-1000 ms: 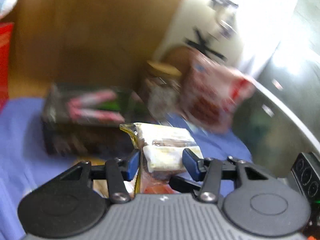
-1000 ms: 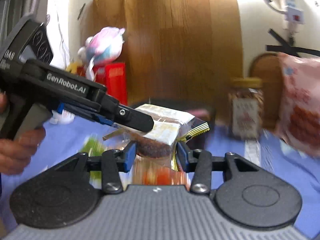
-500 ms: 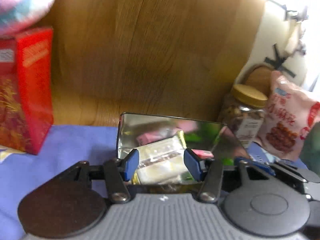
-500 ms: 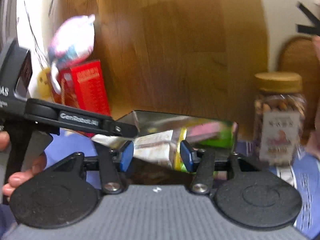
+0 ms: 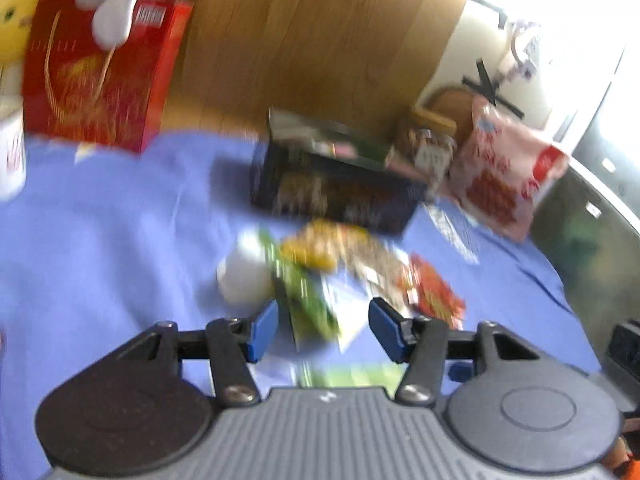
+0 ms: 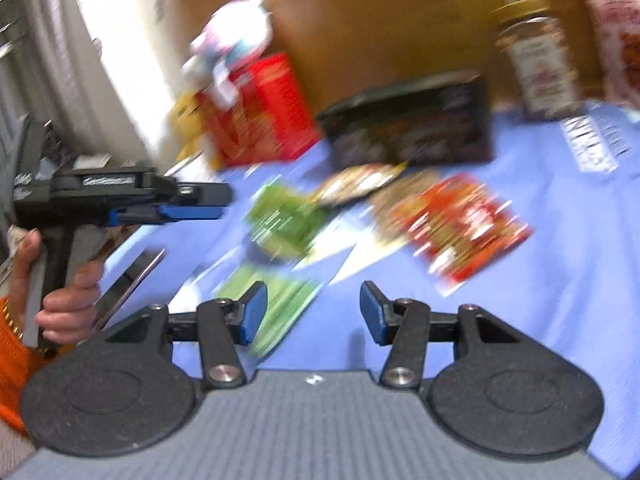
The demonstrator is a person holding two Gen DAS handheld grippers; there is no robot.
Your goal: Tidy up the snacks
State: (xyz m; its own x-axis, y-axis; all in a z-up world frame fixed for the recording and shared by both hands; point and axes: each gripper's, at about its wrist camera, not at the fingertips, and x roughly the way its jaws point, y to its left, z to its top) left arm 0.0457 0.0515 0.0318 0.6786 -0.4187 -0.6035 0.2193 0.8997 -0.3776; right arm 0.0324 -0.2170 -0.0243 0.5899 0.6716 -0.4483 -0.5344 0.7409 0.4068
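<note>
Both views are motion-blurred. A dark open tin box (image 5: 336,184) (image 6: 412,128) stands at the back of the blue cloth. Loose snack packets lie in front of it: a green packet (image 5: 308,300) (image 6: 288,216), a yellow-brown packet (image 5: 320,244) (image 6: 360,180) and a red packet (image 5: 436,288) (image 6: 464,224). My left gripper (image 5: 323,330) is open and empty above the green packet; it also shows in the right wrist view (image 6: 188,204). My right gripper (image 6: 313,316) is open and empty above the cloth, near another green packet (image 6: 276,308).
A red box (image 5: 100,76) (image 6: 260,108) with a plush toy (image 6: 232,44) on it stands back left. A nut jar (image 6: 536,56) and a pink-red snack bag (image 5: 504,176) stand back right. A white round object (image 5: 244,272) lies left of the packets.
Both grippers let go of the clear-wrapped snack at the tin box, opened wide, and pulled back and down over the loose packets on the cloth.
</note>
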